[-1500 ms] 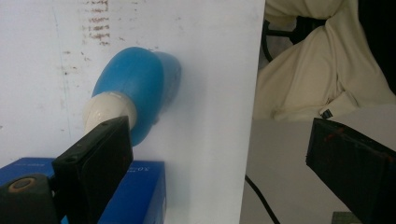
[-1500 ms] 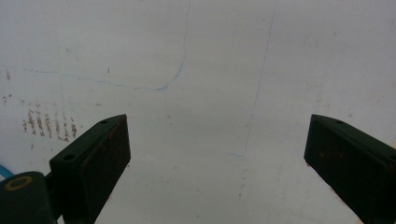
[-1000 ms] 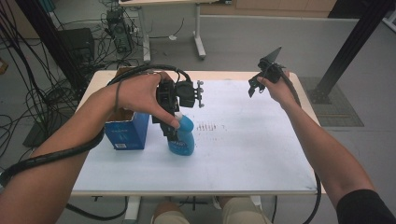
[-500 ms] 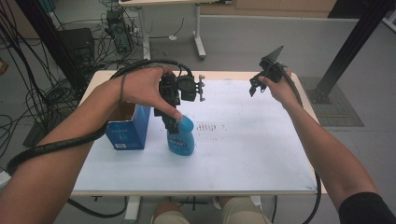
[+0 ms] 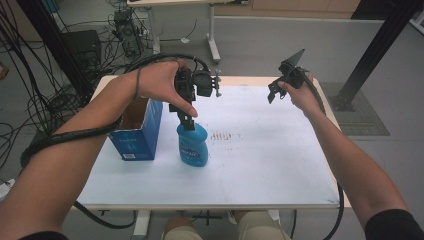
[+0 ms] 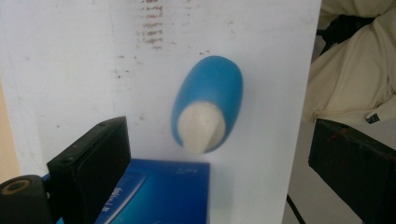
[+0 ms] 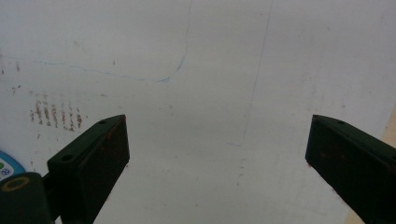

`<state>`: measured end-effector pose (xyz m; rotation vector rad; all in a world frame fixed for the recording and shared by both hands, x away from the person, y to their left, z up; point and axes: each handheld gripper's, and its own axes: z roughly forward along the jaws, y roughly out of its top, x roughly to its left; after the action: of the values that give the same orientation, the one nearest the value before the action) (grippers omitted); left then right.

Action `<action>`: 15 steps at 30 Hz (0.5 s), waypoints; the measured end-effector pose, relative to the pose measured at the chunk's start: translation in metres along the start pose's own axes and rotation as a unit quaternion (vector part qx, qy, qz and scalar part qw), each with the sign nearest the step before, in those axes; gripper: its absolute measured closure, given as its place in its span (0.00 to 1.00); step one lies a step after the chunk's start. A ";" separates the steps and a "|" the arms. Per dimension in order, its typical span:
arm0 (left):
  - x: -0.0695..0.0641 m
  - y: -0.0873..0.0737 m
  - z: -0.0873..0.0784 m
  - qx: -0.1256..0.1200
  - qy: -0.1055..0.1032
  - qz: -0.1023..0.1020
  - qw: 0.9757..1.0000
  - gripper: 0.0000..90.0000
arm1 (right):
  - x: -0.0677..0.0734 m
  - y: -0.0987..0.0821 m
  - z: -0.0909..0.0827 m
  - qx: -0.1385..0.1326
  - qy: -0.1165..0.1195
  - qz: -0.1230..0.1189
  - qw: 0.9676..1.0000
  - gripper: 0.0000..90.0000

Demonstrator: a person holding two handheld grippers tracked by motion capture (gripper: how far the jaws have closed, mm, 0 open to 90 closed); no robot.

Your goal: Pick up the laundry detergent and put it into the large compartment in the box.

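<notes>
Low in the high view, two bare arms come up from the bottom edge, one on each side. Between them sits the white table [image 5: 280, 170].

A bit left of the middle of that view stands a blue bottle [image 5: 193, 145]. It is upright on the table and has a label on its front. Just beside it, to the left, is a blue box [image 5: 139, 131] with its top open. The two are close, but I cannot tell if they touch.

Right above the bottle hangs the left gripper [image 5: 187, 120], held in the left hand [image 5: 162, 86]. It points down at the top of the bottle. In the left gripper view its two black jaws are wide apart, one at the lower left and one at the lower right, and they hold nothing. Between them, in the middle of that view, you look down on the bottle with its white cap [image 6: 201, 126]. The blue box lies at the bottom edge there.

Near the bottle, to its right in the high view, are some small brown marks [image 5: 222, 135] on the table.

Farther back, in the upper right of the high view, the right hand [image 5: 300, 95] holds the right gripper [image 5: 272, 92] up over the far edge of the table, well apart from the bottle. In the right gripper view its jaws are wide apart too, with bare white table between them.

Behind the table is a grey floor [image 5: 260, 45] with black cables [image 5: 30, 65] at the upper left.
</notes>
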<state>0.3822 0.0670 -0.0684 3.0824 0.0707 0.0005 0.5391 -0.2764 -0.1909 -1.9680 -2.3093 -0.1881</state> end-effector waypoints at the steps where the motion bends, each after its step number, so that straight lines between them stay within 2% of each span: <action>1: 0.001 -0.001 0.002 -0.002 -0.001 0.001 1.000 0.08 | -0.001 -0.001 -0.001 -0.002 0.001 0.002 1.000 0.07; 6: 0.009 0.000 0.015 0.002 -0.013 0.000 1.000 0.07 | -0.003 -0.002 -0.004 -0.003 -0.001 0.004 1.000 0.07; 9: 0.011 0.003 0.024 0.009 -0.018 0.002 1.000 0.07 | -0.006 -0.003 -0.005 -0.004 -0.002 0.007 1.000 0.07; 15: 0.014 0.005 0.039 0.007 -0.024 0.004 1.000 0.06 | -0.005 -0.004 -0.005 -0.004 -0.001 0.004 1.000 0.07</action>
<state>0.3963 0.0600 -0.1073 3.0950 0.0551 -0.0744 0.5359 -0.2830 -0.1872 -1.9824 -2.3040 -0.1941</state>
